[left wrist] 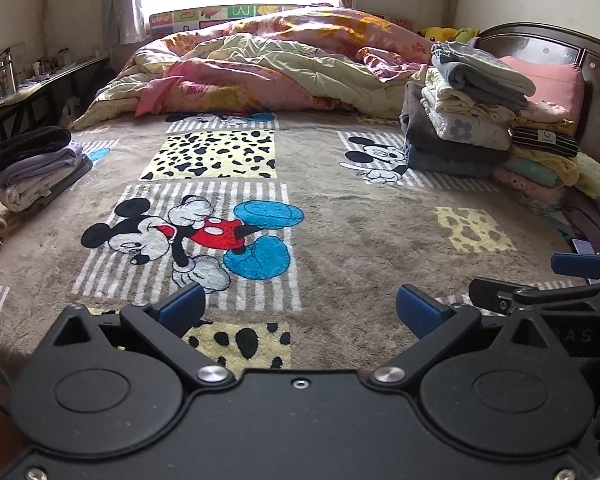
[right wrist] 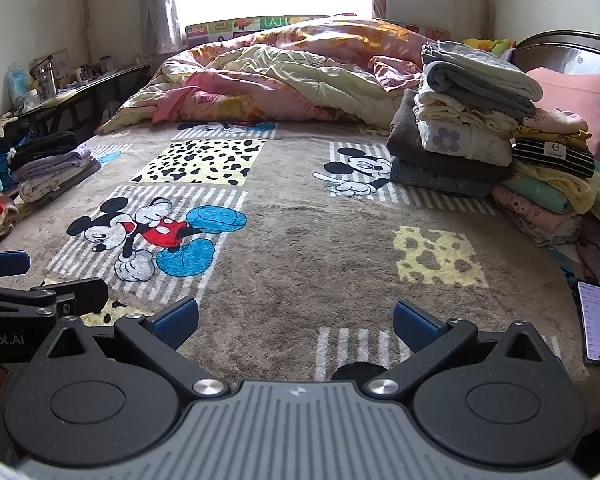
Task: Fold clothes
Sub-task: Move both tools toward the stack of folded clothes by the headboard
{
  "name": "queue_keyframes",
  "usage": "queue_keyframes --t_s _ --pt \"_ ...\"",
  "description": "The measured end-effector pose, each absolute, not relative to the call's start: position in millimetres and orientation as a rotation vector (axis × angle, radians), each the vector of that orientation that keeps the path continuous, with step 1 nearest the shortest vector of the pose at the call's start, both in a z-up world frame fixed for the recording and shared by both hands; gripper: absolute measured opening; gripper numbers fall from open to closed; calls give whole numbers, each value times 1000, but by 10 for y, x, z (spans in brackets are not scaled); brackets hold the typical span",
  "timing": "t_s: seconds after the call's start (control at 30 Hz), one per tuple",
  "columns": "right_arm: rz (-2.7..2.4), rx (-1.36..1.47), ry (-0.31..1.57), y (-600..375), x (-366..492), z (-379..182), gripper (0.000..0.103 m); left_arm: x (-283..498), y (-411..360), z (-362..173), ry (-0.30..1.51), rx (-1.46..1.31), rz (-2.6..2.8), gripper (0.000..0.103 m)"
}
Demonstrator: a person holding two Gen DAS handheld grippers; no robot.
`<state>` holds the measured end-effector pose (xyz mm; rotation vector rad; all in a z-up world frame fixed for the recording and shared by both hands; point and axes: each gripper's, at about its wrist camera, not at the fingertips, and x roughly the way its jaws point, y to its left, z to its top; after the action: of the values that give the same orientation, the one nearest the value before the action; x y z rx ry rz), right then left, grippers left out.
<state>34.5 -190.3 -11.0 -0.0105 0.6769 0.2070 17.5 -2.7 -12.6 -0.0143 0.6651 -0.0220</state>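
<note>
My left gripper (left wrist: 300, 310) is open and empty, held over the near edge of the bed's Mickey Mouse blanket (left wrist: 340, 216). My right gripper (right wrist: 296, 324) is open and empty too, just to its right over the same blanket (right wrist: 320, 240). A tall stack of folded clothes (left wrist: 468, 108) stands at the far right by the headboard and also shows in the right wrist view (right wrist: 468, 120). A smaller folded pile (left wrist: 40, 164) lies at the left edge of the bed and shows in the right wrist view (right wrist: 52, 168). No garment lies between the fingers.
A rumpled pink and yellow quilt (left wrist: 260, 64) covers the far end of the bed. A phone (right wrist: 598, 324) lies on the blanket at the near right. A dark side table (right wrist: 80, 92) with clutter stands along the left wall. A pink pillow (right wrist: 572, 100) leans on the headboard.
</note>
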Motion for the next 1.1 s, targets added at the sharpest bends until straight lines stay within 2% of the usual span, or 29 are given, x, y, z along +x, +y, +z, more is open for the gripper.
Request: queue_keyframes --t_s 1.1 --pt "244 -2 734 -1821 630 -351 103 382 68 -323 698 -17 18 103"
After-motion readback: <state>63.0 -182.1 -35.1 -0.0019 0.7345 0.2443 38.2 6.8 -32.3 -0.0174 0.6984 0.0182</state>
